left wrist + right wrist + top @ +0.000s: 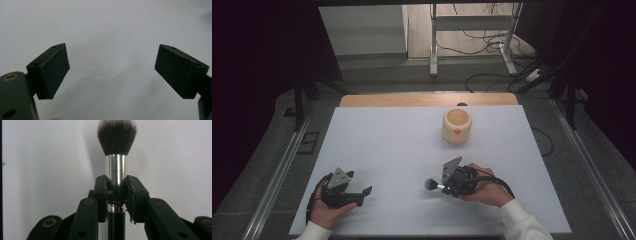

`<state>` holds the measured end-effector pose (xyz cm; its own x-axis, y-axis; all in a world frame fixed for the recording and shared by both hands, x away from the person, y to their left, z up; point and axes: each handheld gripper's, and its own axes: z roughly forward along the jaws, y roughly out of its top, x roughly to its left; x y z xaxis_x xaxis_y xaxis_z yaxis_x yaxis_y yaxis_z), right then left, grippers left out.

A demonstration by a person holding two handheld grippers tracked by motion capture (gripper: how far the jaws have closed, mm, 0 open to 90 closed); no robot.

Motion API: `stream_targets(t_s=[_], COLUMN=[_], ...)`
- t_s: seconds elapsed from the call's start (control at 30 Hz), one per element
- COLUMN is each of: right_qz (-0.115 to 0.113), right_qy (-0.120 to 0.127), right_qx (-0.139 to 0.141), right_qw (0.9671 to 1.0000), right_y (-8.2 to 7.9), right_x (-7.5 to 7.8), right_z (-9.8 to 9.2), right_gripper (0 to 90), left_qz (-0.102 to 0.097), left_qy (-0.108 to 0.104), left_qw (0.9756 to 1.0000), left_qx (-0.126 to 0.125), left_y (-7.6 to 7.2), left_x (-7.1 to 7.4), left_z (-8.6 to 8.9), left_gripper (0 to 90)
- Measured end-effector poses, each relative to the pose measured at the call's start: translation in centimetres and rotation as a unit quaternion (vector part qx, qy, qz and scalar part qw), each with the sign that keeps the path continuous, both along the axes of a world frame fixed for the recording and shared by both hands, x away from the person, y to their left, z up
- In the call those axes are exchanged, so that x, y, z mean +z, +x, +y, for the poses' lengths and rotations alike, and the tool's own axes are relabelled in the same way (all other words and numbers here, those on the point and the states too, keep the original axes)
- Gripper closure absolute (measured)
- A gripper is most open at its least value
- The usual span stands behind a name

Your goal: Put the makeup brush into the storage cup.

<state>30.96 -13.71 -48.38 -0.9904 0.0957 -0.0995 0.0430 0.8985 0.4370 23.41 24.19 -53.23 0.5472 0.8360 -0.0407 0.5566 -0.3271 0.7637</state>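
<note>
1. Step in hand: grasp made. Right gripper (443, 187) fingers (101, 195) are clenched on the makeup brush (117, 152), pinching it at the silver ferrule, bristles pointing away from the hand.
2. Brush sits low over the white worktop (402, 150) near the front edge, right of centre, bristle end (430, 185) toward the left; cannot tell if it touches the surface.
3. Left gripper (364, 194) idle at front left, fingers (50, 71) released and wide, nothing between them.
4. Next move, likely: lift and carry the brush to the wooden cup (457, 126), well apart at the back; needs tilting upright to drop in.
5. Count: one brush, one cup, two grippers.
</note>
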Motion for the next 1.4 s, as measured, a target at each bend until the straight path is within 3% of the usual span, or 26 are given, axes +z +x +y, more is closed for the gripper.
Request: stream_targets(t_s=[0.23,0.47,0.83,1.4], right_qz=[-0.012,-0.027,-0.030,-0.026], right_qy=[0.028,0.065,0.094,0.147], right_qx=[-0.017,-0.047,-0.069,-0.120], right_qw=[0.9994,0.9964,0.9927,0.9815], right_y=[0.1,0.1,0.2,0.9], right_x=[1.5,3.2,4.2,4.7], right_z=[-0.6,-1.4,-2.0,-3.2], right_gripper=[72.0,72.0,72.0,71.9], left_qz=[0.000,-0.001,-0.001,-0.001], left_qy=[0.000,-0.002,-0.002,0.001], left_qw=[1.0000,1.0000,1.0000,1.0000], left_qx=[0.000,0.001,0.001,-0.001], left_y=[0.0,0.0,0.0,0.0], left_x=[0.0,0.0,0.0,0.1], left_z=[0.0,-0.1,-0.1,0.0], left_gripper=[13.1,13.1,13.1,13.1])
